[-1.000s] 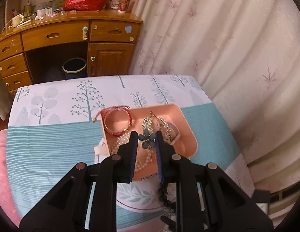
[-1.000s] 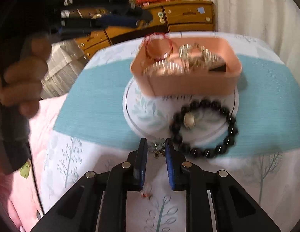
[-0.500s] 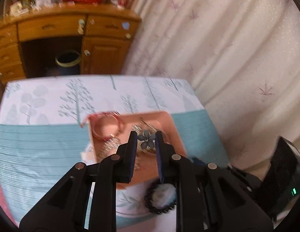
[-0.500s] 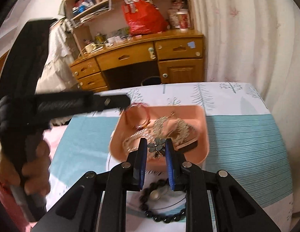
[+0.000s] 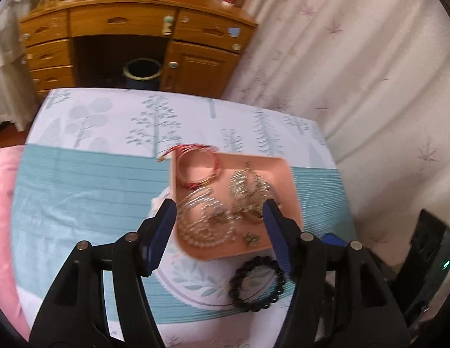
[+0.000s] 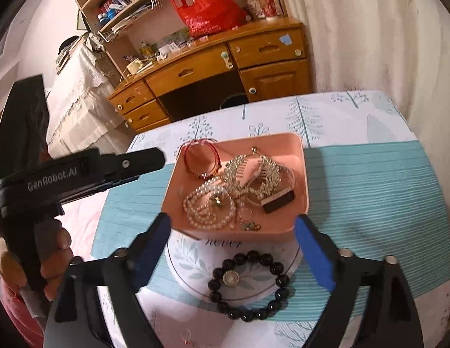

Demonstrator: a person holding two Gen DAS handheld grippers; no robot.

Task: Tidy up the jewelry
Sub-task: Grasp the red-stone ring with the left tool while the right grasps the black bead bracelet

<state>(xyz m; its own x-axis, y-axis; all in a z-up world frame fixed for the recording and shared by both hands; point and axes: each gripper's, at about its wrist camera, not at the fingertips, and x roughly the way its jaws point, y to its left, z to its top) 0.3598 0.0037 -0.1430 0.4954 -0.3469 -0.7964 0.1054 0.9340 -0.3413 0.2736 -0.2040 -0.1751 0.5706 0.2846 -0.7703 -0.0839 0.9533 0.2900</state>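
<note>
A pink tray point(image 5: 280, 171) point(image 6: 294, 156) sits on the bed and holds red bangles point(image 5: 196, 168) point(image 6: 200, 159), a pearl necklace point(image 5: 201, 226) point(image 6: 207, 211), glittering gold earrings point(image 6: 254, 174) and a small dark box point(image 6: 278, 200). One small flower earring point(image 5: 251, 237) point(image 6: 249, 226) lies at the tray's near edge, another point(image 6: 217, 200) on the pearls. A black bead bracelet point(image 5: 255, 287) point(image 6: 251, 285) lies just in front of the tray. My left gripper point(image 5: 219, 226) and right gripper point(image 6: 233, 242) hover over the tray's near side. The jaws of both are opening, and nothing is between them.
The bed has a tree-print and teal striped cover point(image 6: 370, 188), with a pink pillow point(image 5: 1, 217) at its left. A curtain point(image 5: 355, 72) hangs on the right. A wooden desk point(image 6: 225, 63) and a bin point(image 5: 142, 71) stand beyond. A hand point(image 6: 51, 258) holds the left gripper's handle.
Each gripper was shut on a small flower earring; both jaws have since spread wide and the earrings lie in the tray. The right gripper rose from the bracelet towards the tray.
</note>
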